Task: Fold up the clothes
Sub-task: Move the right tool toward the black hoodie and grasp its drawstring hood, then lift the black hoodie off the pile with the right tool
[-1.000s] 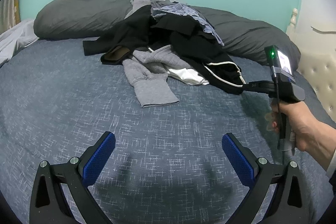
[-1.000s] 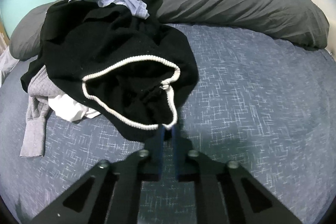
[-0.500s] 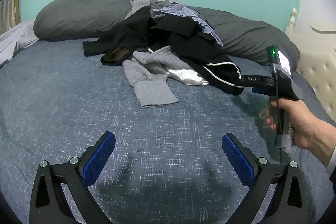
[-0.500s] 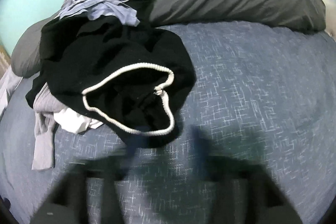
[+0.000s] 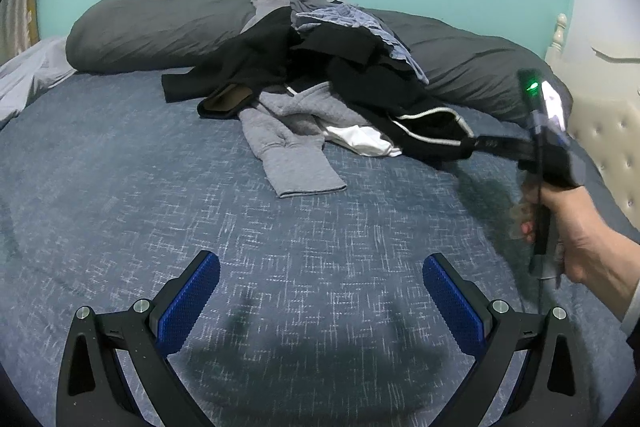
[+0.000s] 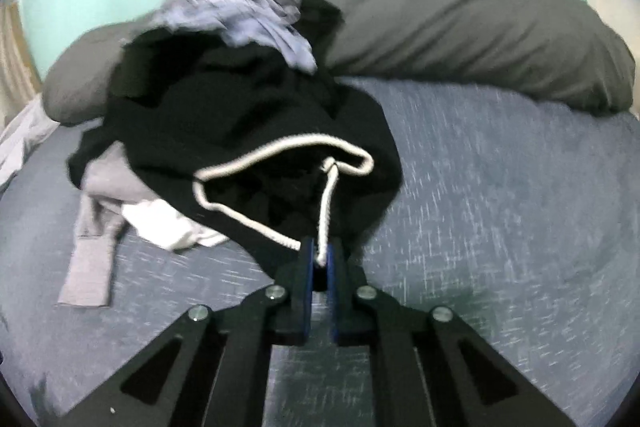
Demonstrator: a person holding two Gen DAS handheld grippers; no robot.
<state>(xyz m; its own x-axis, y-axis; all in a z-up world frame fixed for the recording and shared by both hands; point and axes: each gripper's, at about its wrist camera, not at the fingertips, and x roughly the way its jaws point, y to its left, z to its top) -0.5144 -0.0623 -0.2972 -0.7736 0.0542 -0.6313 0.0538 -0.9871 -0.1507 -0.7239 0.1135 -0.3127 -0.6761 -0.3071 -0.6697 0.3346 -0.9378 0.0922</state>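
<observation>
The right claw (image 6: 320,259) is clamped on the white-trimmed edge of a black knit garment (image 6: 256,131), which lies ahead of it on a heap of unfolded clothes on the blue patterned bed (image 5: 320,247). Draw the garment clear slowly so the neighbouring grey quilted sweatshirt (image 5: 288,147) does not drag; the left claw (image 5: 320,299), jaws wide apart, holds nothing. Motion blur obscures the garment's shape

Home bedroom — bed (image 5: 280,247), pillows (image 5: 160,27), headboard (image 5: 600,143)

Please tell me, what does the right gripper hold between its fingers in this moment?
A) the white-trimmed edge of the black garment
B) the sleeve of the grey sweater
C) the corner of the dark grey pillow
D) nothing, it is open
A: the right gripper is shut on the white-trimmed edge of the black garment.
</observation>
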